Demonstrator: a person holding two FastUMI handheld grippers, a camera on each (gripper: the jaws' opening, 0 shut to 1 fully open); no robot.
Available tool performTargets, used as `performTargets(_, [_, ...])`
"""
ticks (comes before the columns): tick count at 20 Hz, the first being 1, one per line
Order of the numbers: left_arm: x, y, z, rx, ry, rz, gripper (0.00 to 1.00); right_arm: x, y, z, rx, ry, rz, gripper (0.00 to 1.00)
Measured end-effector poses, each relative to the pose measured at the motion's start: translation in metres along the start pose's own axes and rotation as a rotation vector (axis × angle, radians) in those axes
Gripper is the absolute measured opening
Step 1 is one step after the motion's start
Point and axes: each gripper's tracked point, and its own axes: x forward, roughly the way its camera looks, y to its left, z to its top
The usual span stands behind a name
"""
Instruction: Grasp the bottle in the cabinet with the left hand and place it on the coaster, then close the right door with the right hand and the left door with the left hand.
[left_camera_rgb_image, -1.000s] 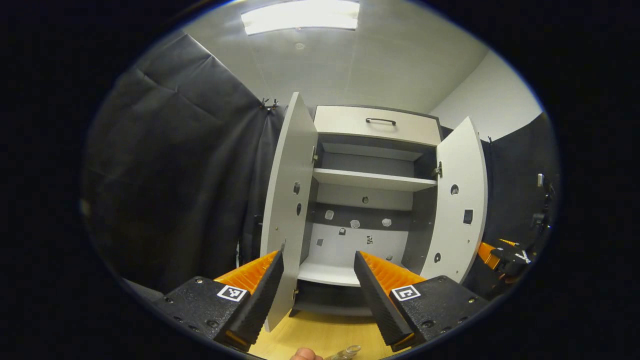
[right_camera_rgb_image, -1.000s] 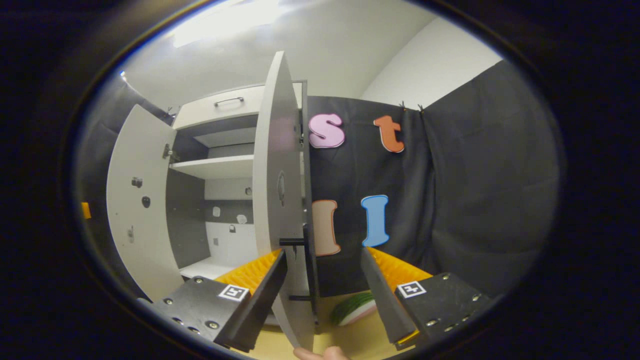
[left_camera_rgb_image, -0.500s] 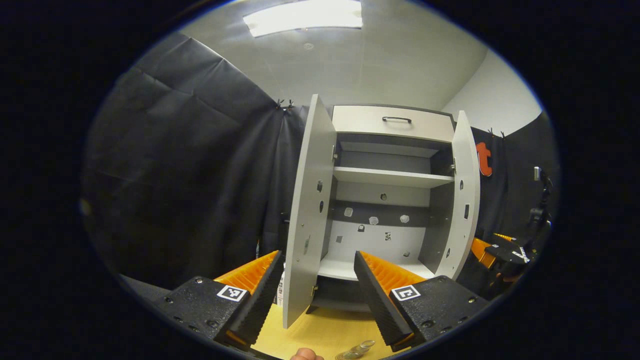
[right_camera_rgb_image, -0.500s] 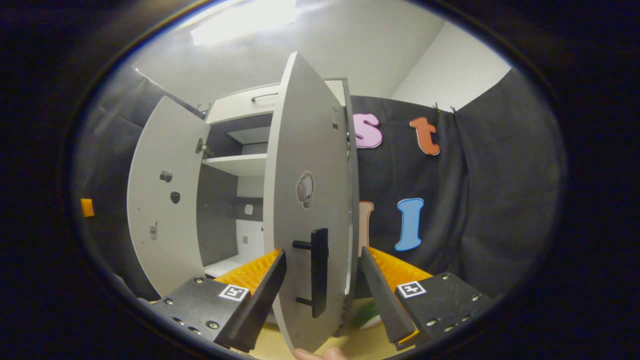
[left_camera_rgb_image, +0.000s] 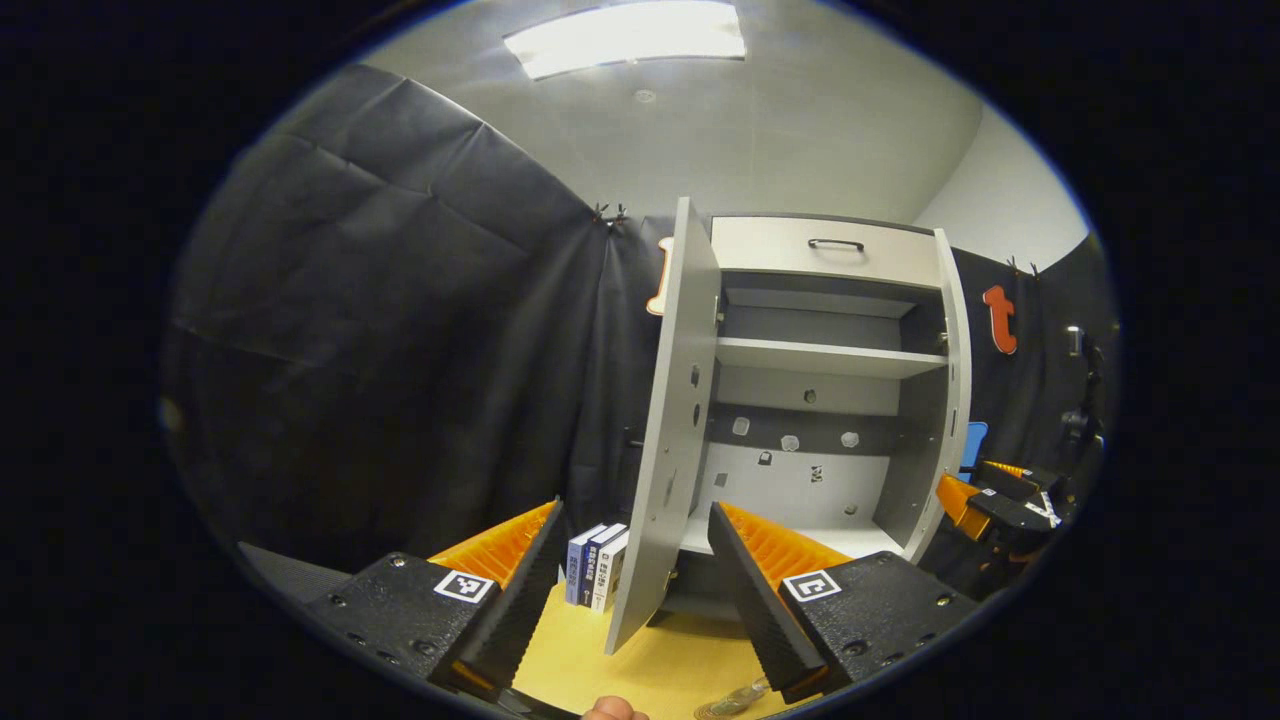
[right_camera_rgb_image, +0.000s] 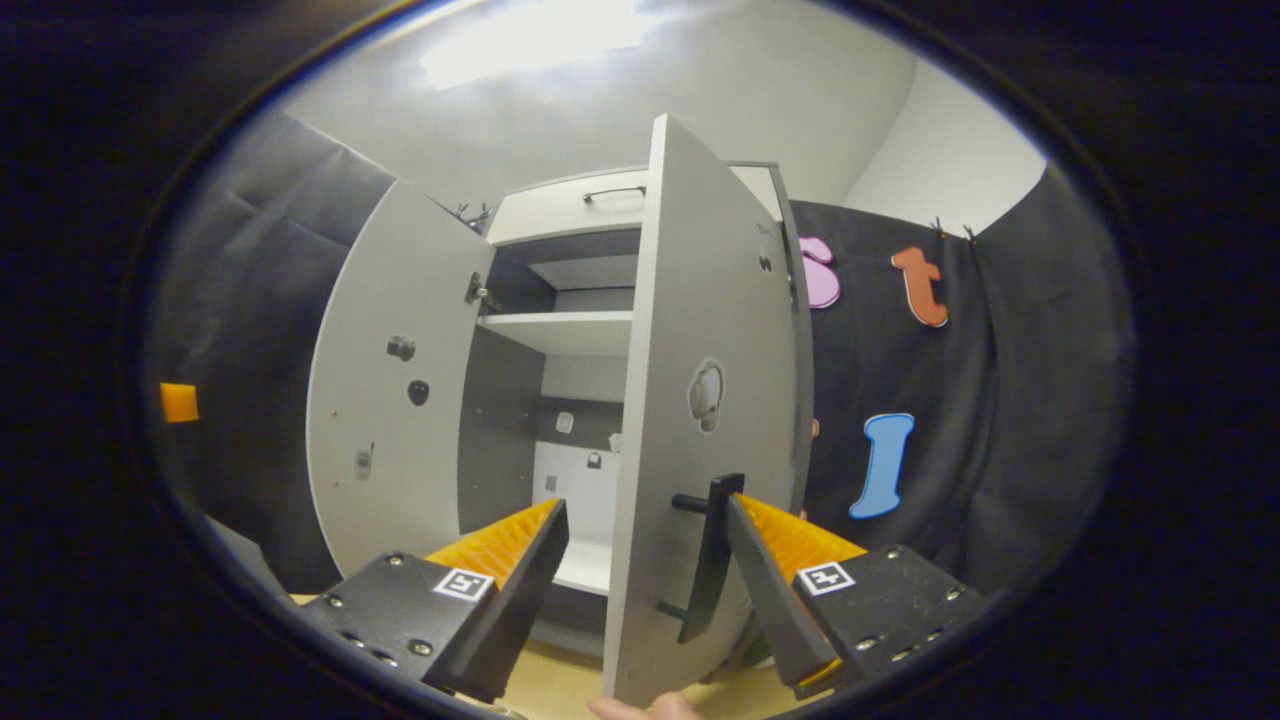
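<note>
The cabinet (left_camera_rgb_image: 820, 350) stands with bare shelves. Its left door (left_camera_rgb_image: 680, 430) is swung out and seen nearly edge-on, just beyond my open left gripper (left_camera_rgb_image: 635, 520). A clear glass piece, seemingly the bottle (left_camera_rgb_image: 738, 696), shows low down by the fingers on the yellow tabletop (left_camera_rgb_image: 660, 670). The right door (right_camera_rgb_image: 700, 400) is partly swung in, and its free edge stands between the fingers of my open right gripper (right_camera_rgb_image: 645, 515). Its black handle (right_camera_rgb_image: 708, 560) lies against the right finger. The right gripper (left_camera_rgb_image: 1000, 490) is seen behind the right door (left_camera_rgb_image: 950, 400).
A few books (left_camera_rgb_image: 597, 565) stand upright on the table left of the left door. The left door (right_camera_rgb_image: 400, 400) spreads wide at the left of the right gripper view. Black cloth walls close in both sides. A fingertip (left_camera_rgb_image: 610, 710) shows at the bottom.
The right door has swung further toward shut, with the right gripper following it. The left gripper has shifted left, so the books came into view and the left door now looks edge-on.
</note>
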Motion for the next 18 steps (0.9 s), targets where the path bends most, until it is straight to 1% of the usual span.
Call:
performTargets(1, [0.000,0.004,-0.002,-0.005,0.004,0.006,0.90,0.003,0.005,0.000,0.018,0.003,0.016,0.92])
performTargets(2, [-0.001,0.007,-0.003,-0.010,0.009,0.015,0.90,0.006,0.011,0.000,0.024,0.007,0.033,0.95])
performTargets(4, [-0.001,0.011,-0.008,-0.020,0.018,0.024,0.90,0.010,0.028,-0.002,0.031,0.021,0.080,0.95])
performTargets(5, [0.000,0.013,-0.009,-0.025,0.022,0.026,0.90,0.010,0.037,-0.001,0.042,0.021,0.102,0.92])
performTargets(6, [-0.001,0.015,-0.010,-0.027,0.026,0.027,0.90,0.010,0.044,0.002,0.049,0.015,0.113,0.95])
performTargets(7, [0.000,0.016,-0.012,-0.024,0.030,0.026,0.90,0.006,0.046,0.006,0.050,0.008,0.117,0.92])
performTargets(8, [0.000,0.017,-0.011,-0.018,0.030,0.028,0.90,0.005,0.050,0.007,0.048,0.002,0.119,0.94])
performTargets(10, [0.001,0.021,-0.012,-0.005,0.031,0.028,0.90,0.004,0.060,0.007,0.044,-0.003,0.127,0.94])
performTargets(11, [0.001,0.022,-0.012,0.000,0.031,0.027,0.90,0.002,0.061,0.008,0.045,-0.004,0.129,0.91])
performTargets(12, [0.002,0.022,-0.011,0.003,0.030,0.026,0.90,0.001,0.062,0.009,0.046,-0.004,0.130,0.95])
performTargets(18, [0.010,0.026,-0.013,-0.007,0.034,0.010,0.90,-0.005,0.061,0.016,0.055,-0.013,0.114,0.94])
